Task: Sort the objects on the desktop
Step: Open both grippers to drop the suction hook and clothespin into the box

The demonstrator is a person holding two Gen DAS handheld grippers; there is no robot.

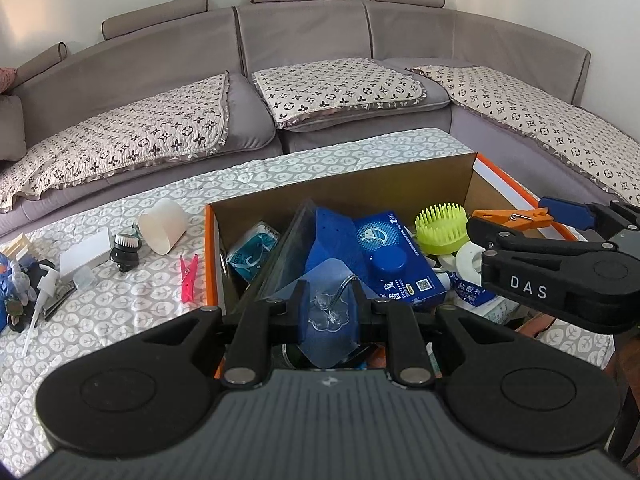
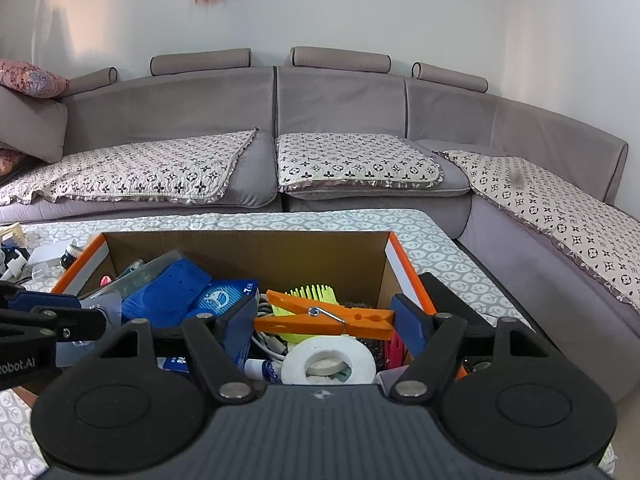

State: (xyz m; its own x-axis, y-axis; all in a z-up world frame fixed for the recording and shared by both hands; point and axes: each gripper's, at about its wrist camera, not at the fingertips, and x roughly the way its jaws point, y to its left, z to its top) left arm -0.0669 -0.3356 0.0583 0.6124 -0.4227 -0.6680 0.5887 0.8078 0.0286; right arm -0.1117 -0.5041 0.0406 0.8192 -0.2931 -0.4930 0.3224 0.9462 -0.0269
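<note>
An orange-rimmed cardboard box [image 1: 212,240] sits on the table and shows in the right wrist view [image 2: 404,264] too. It holds a blue packet [image 1: 396,256], a green brush [image 1: 442,228], white tape [image 2: 332,360] and more. My left gripper [image 1: 330,300] is shut on a clear adhesive hook sheet [image 1: 328,312] above the box's near left part. My right gripper [image 2: 324,320] is open over the box; an orange clothespin [image 2: 324,316] lies crosswise between its fingers, touching the right pad. The right gripper also shows in the left wrist view [image 1: 516,220].
On the patterned tablecloth [image 1: 132,308] left of the box lie a pink clothespin [image 1: 188,272], a white cup on its side [image 1: 162,226], a black brush head [image 1: 125,250], a white box [image 1: 86,256] and a pump sprayer [image 1: 40,300]. A grey sofa [image 1: 280,80] stands behind.
</note>
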